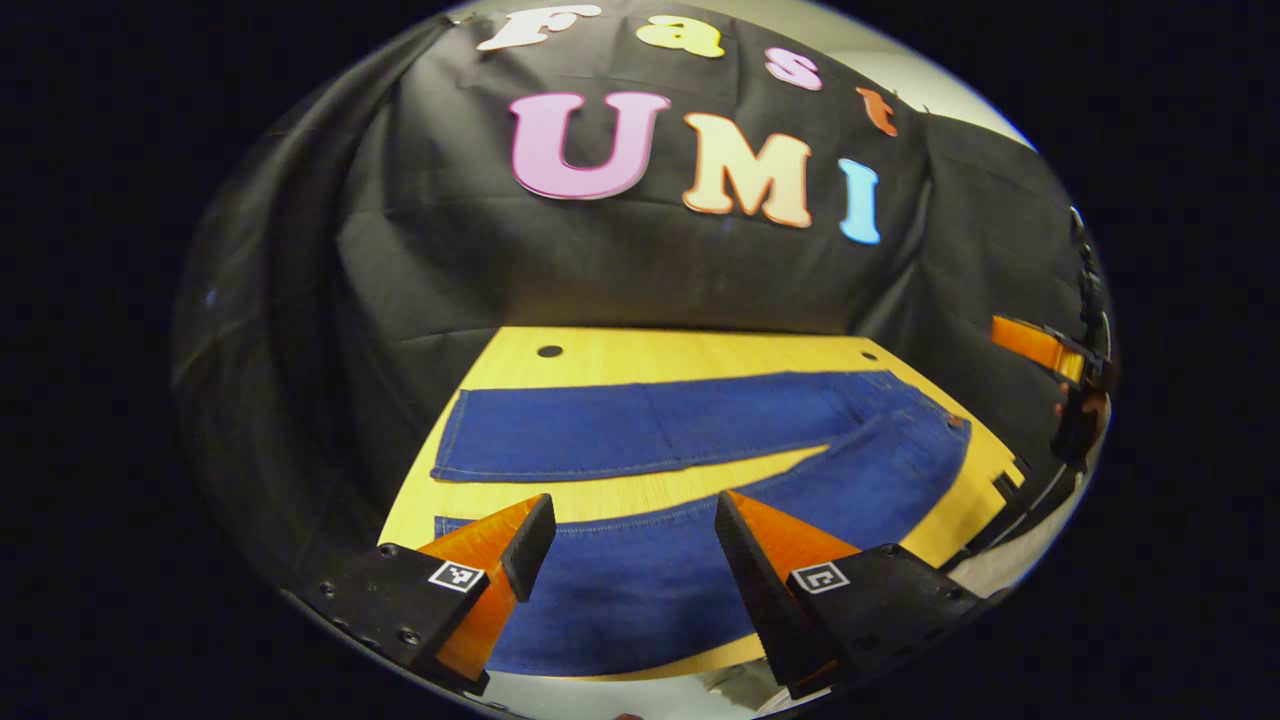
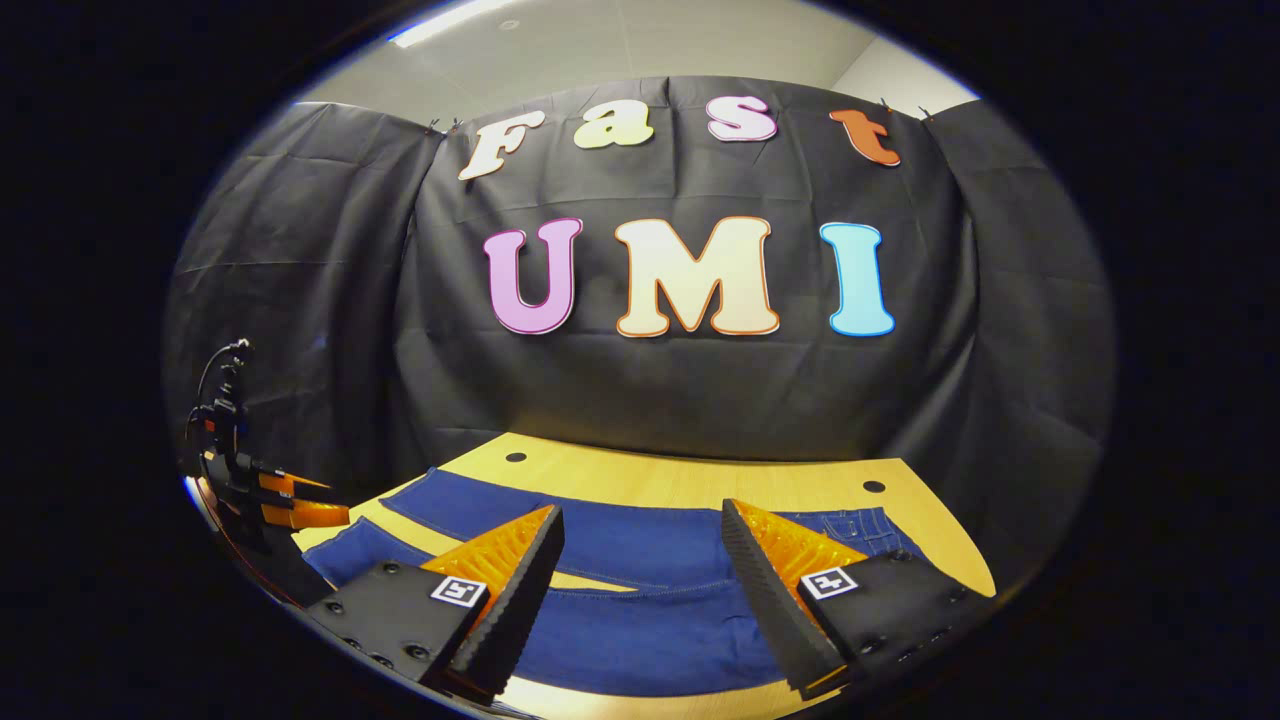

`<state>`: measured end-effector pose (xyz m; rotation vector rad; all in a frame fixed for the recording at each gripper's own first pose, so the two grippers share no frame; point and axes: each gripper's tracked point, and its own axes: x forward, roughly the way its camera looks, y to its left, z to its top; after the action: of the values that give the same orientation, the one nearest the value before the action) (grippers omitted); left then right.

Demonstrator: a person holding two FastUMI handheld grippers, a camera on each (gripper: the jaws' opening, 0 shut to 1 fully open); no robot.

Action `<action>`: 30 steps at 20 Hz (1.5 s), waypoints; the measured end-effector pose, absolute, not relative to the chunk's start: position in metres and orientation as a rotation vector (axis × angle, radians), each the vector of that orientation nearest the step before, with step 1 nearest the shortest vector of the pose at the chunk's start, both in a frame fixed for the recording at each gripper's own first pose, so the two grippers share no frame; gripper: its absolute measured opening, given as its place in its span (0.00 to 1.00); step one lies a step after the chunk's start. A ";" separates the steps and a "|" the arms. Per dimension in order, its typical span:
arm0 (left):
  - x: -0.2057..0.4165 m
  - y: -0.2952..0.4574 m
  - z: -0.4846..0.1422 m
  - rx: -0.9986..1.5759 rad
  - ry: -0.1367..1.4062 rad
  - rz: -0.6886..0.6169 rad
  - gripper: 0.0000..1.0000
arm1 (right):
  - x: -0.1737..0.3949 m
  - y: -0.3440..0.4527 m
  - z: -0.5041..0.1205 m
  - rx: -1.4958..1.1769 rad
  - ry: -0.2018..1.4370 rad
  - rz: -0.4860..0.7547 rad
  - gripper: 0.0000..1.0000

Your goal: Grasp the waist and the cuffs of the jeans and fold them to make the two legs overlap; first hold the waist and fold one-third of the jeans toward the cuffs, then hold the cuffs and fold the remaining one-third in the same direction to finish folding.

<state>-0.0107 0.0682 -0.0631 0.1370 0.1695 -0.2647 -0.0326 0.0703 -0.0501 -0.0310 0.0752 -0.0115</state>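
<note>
The dark blue denim jeans lie spread lengthwise across the pale wooden tabletop, just beyond both grippers' fingers, left gripper and right gripper, held apart and empty.

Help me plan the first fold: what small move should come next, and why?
Probably lower the left tongs onto the near leg's cuff and bring the right tongs toward the waist. The jeans lie flat on the table with legs spread apart, and both tongs hover open, holding nothing.

Right claw gapes above spread jeans.
</note>
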 end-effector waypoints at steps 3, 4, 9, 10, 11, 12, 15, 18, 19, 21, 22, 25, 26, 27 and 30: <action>-0.017 0.076 -0.096 0.202 0.285 -0.360 0.95 | -0.038 0.069 -0.056 -0.029 0.096 -0.009 0.95; -0.019 0.082 -0.106 0.227 0.333 -0.374 0.95 | -0.039 0.069 -0.058 -0.033 0.105 -0.009 0.98; -0.039 0.108 -0.169 0.376 0.570 -0.492 0.95 | -0.048 0.061 -0.073 -0.050 0.147 -0.023 0.98; -0.044 0.113 -0.180 0.415 0.618 -0.510 0.96 | -0.049 0.059 -0.075 -0.052 0.154 -0.027 0.98; -0.048 0.117 -0.189 0.458 0.654 -0.523 0.96 | -0.050 0.058 -0.079 -0.053 0.160 -0.029 0.98; -0.047 0.121 -0.195 0.497 0.677 -0.535 0.95 | -0.049 0.057 -0.081 -0.051 0.167 -0.031 0.95; -0.047 0.126 -0.211 0.573 0.735 -0.543 0.95 | -0.050 0.056 -0.087 -0.048 0.183 -0.031 0.95; -0.051 0.133 -0.222 0.631 0.784 -0.548 0.94 | -0.048 0.055 -0.092 -0.050 0.199 -0.029 0.98; -0.051 0.136 -0.226 0.646 0.800 -0.549 0.94 | -0.049 0.054 -0.094 -0.048 0.205 -0.028 0.98; -0.049 0.139 -0.228 0.666 0.823 -0.543 0.94 | -0.047 0.054 -0.093 -0.047 0.208 -0.022 0.98; -0.048 0.142 -0.231 0.671 0.835 -0.540 0.95 | -0.047 0.055 -0.094 -0.048 0.209 -0.019 0.98; -0.043 0.144 -0.233 0.688 0.862 -0.549 0.95 | -0.046 0.052 -0.099 -0.055 0.222 -0.018 0.98; -0.045 0.145 -0.231 0.689 0.870 -0.551 0.95 | -0.046 0.052 -0.100 -0.051 0.226 -0.015 0.98; -0.046 0.146 -0.231 0.691 0.881 -0.551 0.94 | -0.046 0.052 -0.102 -0.047 0.229 -0.017 0.98; -0.047 0.146 -0.232 0.699 0.921 -0.539 0.87 | -0.044 0.051 -0.106 -0.024 0.237 -0.018 0.98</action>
<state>-0.0471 0.1461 -0.2320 0.6992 0.9209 -0.5389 -0.0435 0.0509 -0.1060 -0.0239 0.2371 -0.0181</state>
